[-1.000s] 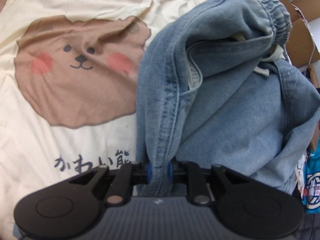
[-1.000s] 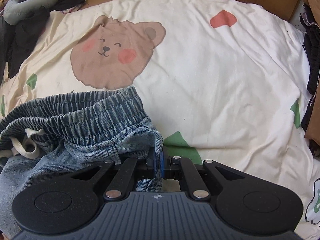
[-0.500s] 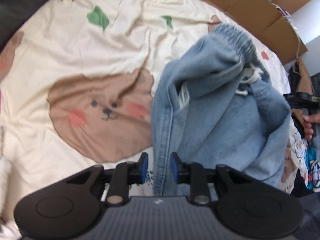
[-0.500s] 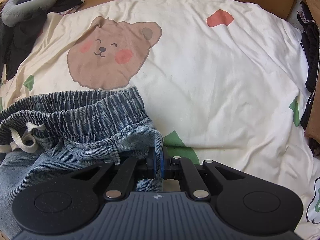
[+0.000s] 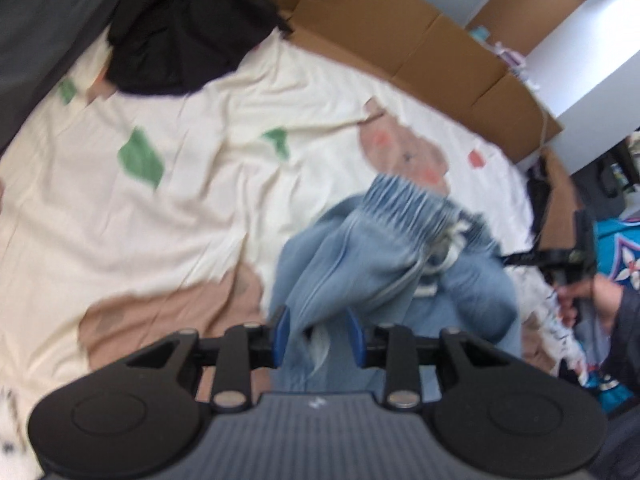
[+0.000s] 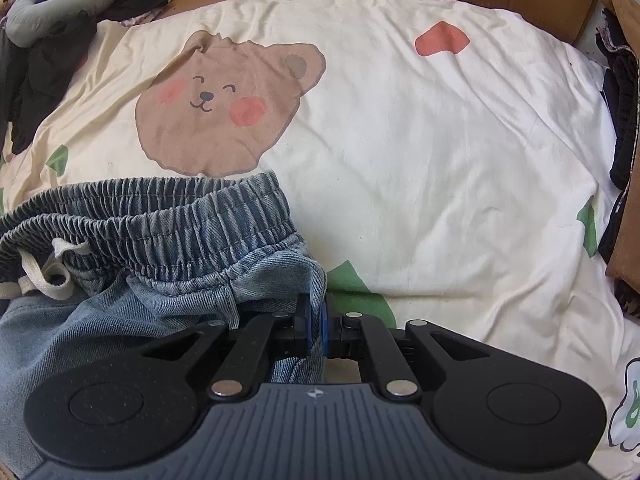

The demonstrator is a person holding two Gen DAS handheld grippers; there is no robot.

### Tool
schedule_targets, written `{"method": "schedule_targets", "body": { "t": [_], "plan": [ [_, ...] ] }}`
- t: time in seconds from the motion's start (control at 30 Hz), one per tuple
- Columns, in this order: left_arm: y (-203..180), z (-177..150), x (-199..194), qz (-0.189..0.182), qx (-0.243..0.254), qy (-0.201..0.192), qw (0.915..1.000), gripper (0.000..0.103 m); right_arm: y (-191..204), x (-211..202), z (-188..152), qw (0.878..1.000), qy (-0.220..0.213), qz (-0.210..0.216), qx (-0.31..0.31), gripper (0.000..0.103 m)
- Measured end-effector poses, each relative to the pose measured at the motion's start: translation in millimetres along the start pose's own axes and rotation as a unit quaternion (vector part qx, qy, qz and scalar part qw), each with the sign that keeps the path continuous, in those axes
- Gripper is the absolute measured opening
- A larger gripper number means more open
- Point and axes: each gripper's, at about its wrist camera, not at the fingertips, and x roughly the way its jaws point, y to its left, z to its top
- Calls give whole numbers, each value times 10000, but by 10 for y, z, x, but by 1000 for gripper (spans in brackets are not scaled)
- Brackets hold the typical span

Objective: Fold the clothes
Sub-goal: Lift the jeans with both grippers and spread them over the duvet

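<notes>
Light blue denim shorts (image 5: 384, 264) with an elastic waistband (image 6: 160, 220) and a white drawstring (image 6: 36, 276) lie bunched on a cream bear-print bedsheet (image 6: 400, 140). In the left wrist view my left gripper (image 5: 319, 334) stands open, its blue pads apart, with a fold of the denim hanging loose between them. In the right wrist view my right gripper (image 6: 316, 326) is shut on the shorts' edge (image 6: 316, 280) just below the waistband. The right gripper (image 5: 560, 258) also shows at the right in the left wrist view, held by a hand (image 5: 600, 300).
Cardboard walls (image 5: 400, 40) run along the far side of the bed. Dark clothes (image 5: 176, 40) are piled at the back left, with a grey neck pillow (image 6: 52, 8) beside them. More dark garments (image 6: 620, 120) hang along the right edge.
My left gripper opened, let go of the denim fold and pulled back and up, widening its view. The right gripper stayed shut on the shorts and barely moved.
</notes>
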Motion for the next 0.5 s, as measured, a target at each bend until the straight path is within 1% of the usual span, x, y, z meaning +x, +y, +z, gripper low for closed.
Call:
{"method": "schedule_targets", "body": {
  "t": [0.03, 0.13, 0.23, 0.27, 0.33, 0.4, 0.5],
  "plan": [
    [-2, 53, 15, -60, 63, -27, 10000, 44, 2, 4, -2, 10000, 0, -4, -6, 3],
    [2, 185, 118, -179, 339, -5, 9993, 51, 9, 17, -10, 10000, 1, -14, -24, 3],
    [11, 253, 262, -533, 686, 80, 9962, 59, 9, 21, -14, 10000, 6, -13, -30, 3],
    [27, 265, 322, -630, 713, 122, 9954, 60, 13, 22, -15, 10000, 2, -13, -52, 3],
    [73, 286, 444, -778, 616, 238, 9948, 60, 25, 25, -25, 9999, -20, -17, -126, 3],
    [112, 307, 538, -934, 562, 268, 9937, 60, 35, 31, -50, 9998, -52, -25, -215, 3],
    [130, 382, 628, -1142, 655, 376, 9906, 60, 33, 44, -75, 9997, -72, -23, -241, 3]
  ]
}}
